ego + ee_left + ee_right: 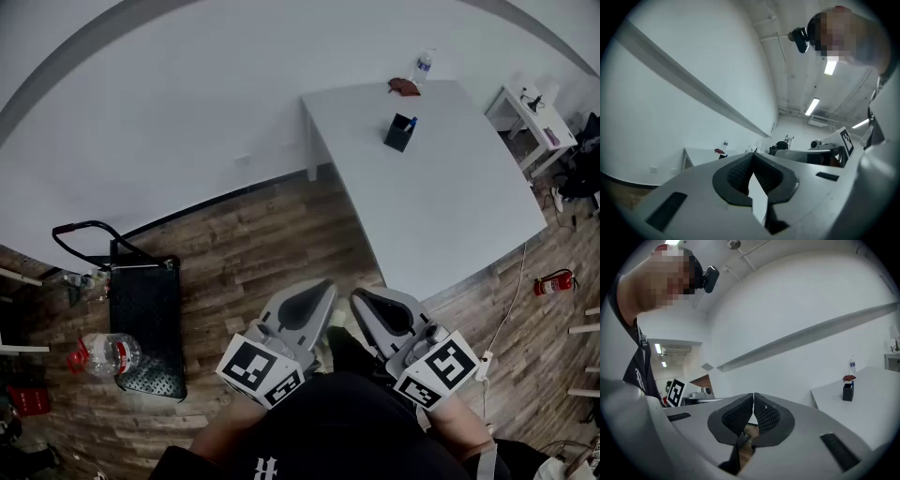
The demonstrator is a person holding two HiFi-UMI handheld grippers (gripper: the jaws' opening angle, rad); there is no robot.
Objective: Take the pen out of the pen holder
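A black pen holder [399,131] stands on the white table [450,206], with a blue pen [412,122] sticking up from it. The holder [847,392] and the pen [852,385] also show small at the right of the right gripper view. Both grippers are held close to the person's body, well short of the table. My left gripper [317,292] is shut with its pads meeting at the tips and nothing between them. My right gripper [364,300] is shut too, pads pressed together and empty.
A red object [405,86] and a water bottle [424,64] sit at the table's far edge. On the wooden floor at left stand a black cart [142,319] and a large plastic bottle [105,354]. A small white side table [534,117] is at far right, a red extinguisher [553,281] below it.
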